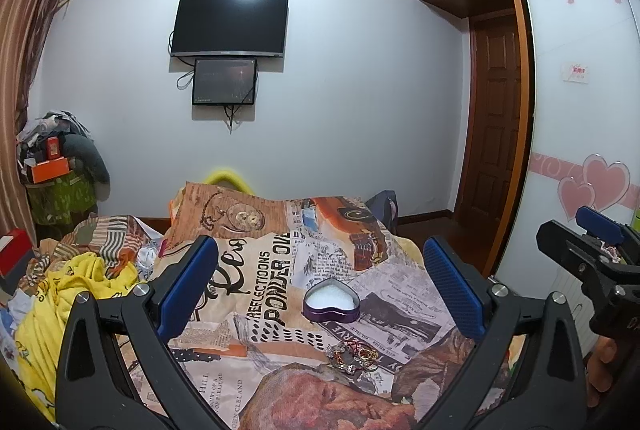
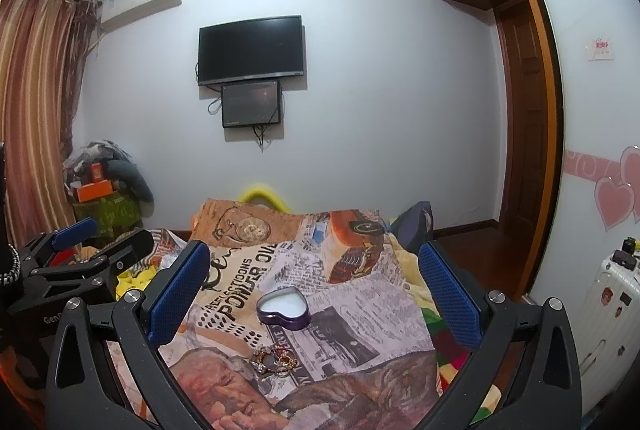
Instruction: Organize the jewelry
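A small purple heart-shaped tin (image 1: 331,300) with a white lining lies open on the printed bedspread (image 1: 256,270). Just in front of it sits a tangled heap of jewelry (image 1: 352,354) in gold, red and silver. My left gripper (image 1: 320,270) hovers over the bed, open wide, with the tin and the heap showing between its blue pads. At the right edge of that view the right gripper (image 1: 580,238) is seen from the side. In the right wrist view the tin (image 2: 284,308) and jewelry (image 2: 276,356) lie between the open fingers of my right gripper (image 2: 314,290). The left gripper (image 2: 102,242) shows at the left.
Yellow cloth (image 1: 80,294) and rumpled bedding lie on the bed's left side. A cluttered stack with an orange box (image 1: 50,169) stands by the curtain. A wardrobe with heart stickers (image 1: 592,181) is to the right, and a white suitcase (image 2: 608,294) stands beside it.
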The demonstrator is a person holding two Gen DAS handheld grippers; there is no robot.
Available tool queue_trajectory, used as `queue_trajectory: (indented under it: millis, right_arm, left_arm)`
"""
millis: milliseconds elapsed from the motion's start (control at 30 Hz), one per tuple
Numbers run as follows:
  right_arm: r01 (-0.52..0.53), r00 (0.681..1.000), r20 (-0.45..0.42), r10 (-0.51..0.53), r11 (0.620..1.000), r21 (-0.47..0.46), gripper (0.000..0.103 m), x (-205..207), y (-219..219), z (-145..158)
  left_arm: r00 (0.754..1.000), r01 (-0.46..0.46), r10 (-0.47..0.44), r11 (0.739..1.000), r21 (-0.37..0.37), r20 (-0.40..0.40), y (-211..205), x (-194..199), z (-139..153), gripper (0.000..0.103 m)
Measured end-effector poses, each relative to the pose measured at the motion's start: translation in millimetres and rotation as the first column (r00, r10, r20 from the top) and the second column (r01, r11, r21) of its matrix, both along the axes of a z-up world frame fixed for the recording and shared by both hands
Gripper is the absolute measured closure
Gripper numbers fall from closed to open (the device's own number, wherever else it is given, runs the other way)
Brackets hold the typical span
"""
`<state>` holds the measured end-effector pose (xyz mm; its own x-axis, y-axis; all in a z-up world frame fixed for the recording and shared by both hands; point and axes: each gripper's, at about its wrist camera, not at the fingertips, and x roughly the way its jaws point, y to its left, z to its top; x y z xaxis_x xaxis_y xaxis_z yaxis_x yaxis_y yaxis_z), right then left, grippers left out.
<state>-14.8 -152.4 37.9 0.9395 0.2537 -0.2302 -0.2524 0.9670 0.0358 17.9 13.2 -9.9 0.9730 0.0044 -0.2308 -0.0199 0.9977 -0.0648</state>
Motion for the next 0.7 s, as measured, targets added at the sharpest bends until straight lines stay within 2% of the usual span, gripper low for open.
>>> queue_trajectory:
  millis: [233, 400, 567, 700]
  right_arm:
    - [0.002, 0.998, -0.07, -0.002, 1.0, -0.011, 0.0, 20, -1, -15]
    - [0.003, 0.988, -0.154, -0.007, 1.0, -0.025, 0.0, 40, -3, -34]
    - [0.005, 0.971, -0.238, -0.017, 0.999, -0.05, 0.0, 59, -5, -53]
    - [0.0, 0.951, -0.308, -0.024, 0.997, -0.076, 0.0, 74, -7, -74]
  left_arm:
    - [0.999, -0.003, 0.003, 1.0, 0.006, -0.053, 4, 21, -14, 0.0]
    - [0.992, -0.002, 0.003, 1.0, 0.001, -0.129, 10, 45, -30, 0.0]
    - [0.978, -0.017, 0.024, 0.999, 0.033, -0.208, 15, 69, -54, 0.0]
    - [0.957, -0.006, 0.015, 0.999, 0.032, -0.291, 20, 89, -78, 0.0]
